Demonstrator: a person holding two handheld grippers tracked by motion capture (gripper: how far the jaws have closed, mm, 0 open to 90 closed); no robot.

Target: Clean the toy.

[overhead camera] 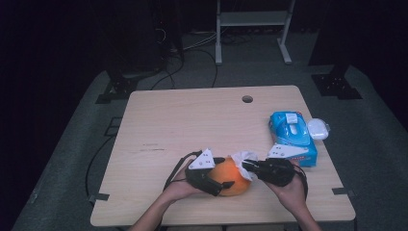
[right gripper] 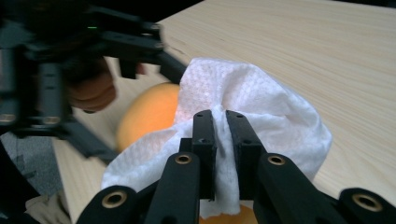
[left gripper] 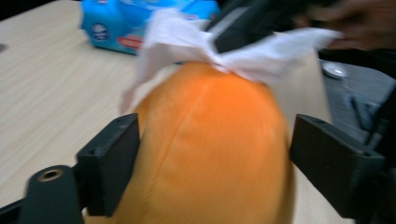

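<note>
One orange fruit (overhead camera: pixel 232 178) — perhaps plush — one wipe (overhead camera: pixel 244 159).

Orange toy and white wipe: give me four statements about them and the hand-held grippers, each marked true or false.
1. The left hand-held gripper has its jaws on either side of the orange toy. True.
2. The right hand-held gripper is open and holds nothing. False: it is shut on the white wipe.
3. The white wipe lies against the orange toy. True.
4. The blue wipe pack sits at the table's left edge. False: it lies near the right edge.
</note>
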